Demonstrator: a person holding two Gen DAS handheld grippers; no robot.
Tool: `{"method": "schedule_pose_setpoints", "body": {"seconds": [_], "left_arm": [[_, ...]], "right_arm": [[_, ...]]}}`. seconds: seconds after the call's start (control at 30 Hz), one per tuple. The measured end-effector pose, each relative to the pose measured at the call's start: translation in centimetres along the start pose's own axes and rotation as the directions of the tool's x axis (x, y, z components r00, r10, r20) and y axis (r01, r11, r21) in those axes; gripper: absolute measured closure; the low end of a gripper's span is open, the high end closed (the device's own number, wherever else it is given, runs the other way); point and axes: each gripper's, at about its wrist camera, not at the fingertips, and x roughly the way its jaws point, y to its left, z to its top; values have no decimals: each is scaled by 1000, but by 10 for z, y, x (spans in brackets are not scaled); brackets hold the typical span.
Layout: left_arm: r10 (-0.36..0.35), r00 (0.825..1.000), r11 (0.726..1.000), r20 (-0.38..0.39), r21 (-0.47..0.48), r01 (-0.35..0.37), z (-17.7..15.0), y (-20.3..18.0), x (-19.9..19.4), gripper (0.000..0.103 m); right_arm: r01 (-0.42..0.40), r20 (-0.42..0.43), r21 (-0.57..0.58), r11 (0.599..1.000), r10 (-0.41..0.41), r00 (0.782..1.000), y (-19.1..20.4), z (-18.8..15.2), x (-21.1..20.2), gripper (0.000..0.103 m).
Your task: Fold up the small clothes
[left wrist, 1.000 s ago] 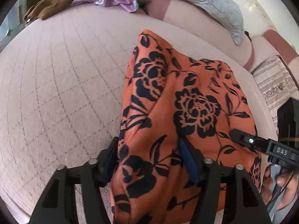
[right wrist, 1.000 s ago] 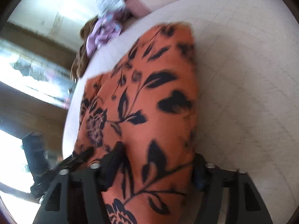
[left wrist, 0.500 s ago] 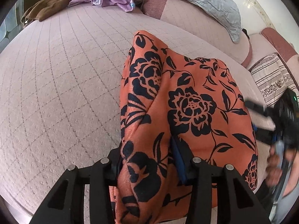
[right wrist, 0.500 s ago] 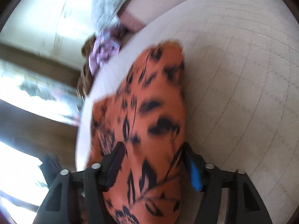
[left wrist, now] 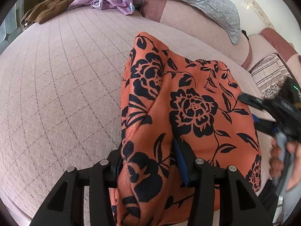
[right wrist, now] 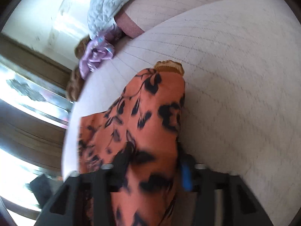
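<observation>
Surface: bed point(left wrist: 56, 98), pale pink quilted cover w/ diamond stitch grid; fills most of both views.
Garment: orange floral garment point(left wrist: 188, 113), black flower-and-leaf print; bunched lengthwise on the bed, runs from 6 o'clock up to centre in left wrist view. In right wrist view point(right wrist: 150, 122) it runs from 6 to abt 12, a paler ribbed edge at its far tip.
Left tongs: point(left wrist: 148, 162) at 6 o'clock, moderately apart w/ a thick fold of the garment filling the gap; jaws opening a little; blue pad point(left wrist: 179, 158) against the cloth on its right side.
Right tongs: point(right wrist: 152, 165) at 6 o'clock in own view, blurred; fairly wide, garment between them, jaws closing; blue pad point(right wrist: 185, 177) at the cloth's right edge. Whether pads press: cannot tell, too blurred. Also seen at 3 o'clock in left view, by the garment's right edge, held by a hand point(left wrist: 284, 162).
Far end of bed: purple floral cloth point(left wrist: 112, 0) at 12 o'clock, brown garment point(left wrist: 56, 3) at 11, both touching; grey quilted blanket point(left wrist: 197, 1) at 1, draped over a pink headboard cushion point(left wrist: 156, 7).
Right side: striped pillow point(left wrist: 269, 75) at 3 o'clock.
Room: cream wall behind the blanket; window point(right wrist: 28, 90) w/ bright glare at 9 o'clock in right view, dark wood frame.
</observation>
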Motion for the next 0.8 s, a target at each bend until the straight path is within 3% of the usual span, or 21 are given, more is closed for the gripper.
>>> {"method": "schedule_pose_setpoints", "body": {"seconds": [0.17, 0.23, 0.37, 0.47, 0.53, 0.6, 0.63, 0.7, 0.77, 0.8], "left_arm": [[-8, 1000, 1000, 7, 2, 8, -2, 1, 0, 54], [-7, 1000, 1000, 9, 3, 7, -2, 1, 0, 54], [-10, 1000, 1000, 4, -4, 10, -1, 2, 0, 54], [1, 1000, 1000, 7, -16, -1, 2, 0, -11, 54], [-12, 999, 999, 53, -39, 14, 3, 1, -30, 55], [-48, 993, 998, 105, -42, 52, 1, 5, -44, 49], [-57, 994, 998, 96, -33, 61, 0, 5, -43, 49], [-28, 1000, 1000, -8, -5, 28, -6, 3, -20, 48], [-16, 1000, 1000, 0, 16, 16, -11, 2, -11, 48], [-40, 999, 999, -5, -19, 40, -9, 6, -13, 56]], "right_arm": [[-3, -8, -57, 998, 2, 1000, 17, -52, -41, 38], [-7, -64, -47, 999, 4, 998, 17, -69, -35, 39], [84, -81, -187, 979, -100, 992, 37, -84, -23, 56], [121, -76, -228, 966, -142, 987, 48, -82, -22, 57], [113, -77, -212, 971, -132, 988, 46, -82, -23, 47], [60, -62, -151, 987, -70, 996, 36, -80, -32, 36], [33, -47, -125, 992, -40, 998, 29, -81, -39, 35], [7, -5, -74, 997, -7, 1000, 20, -73, -44, 32], [-4, 0, -31, 1000, 4, 1000, 14, -62, -36, 32], [-23, -30, -9, 1000, 23, 999, 11, -56, -23, 32]]}}
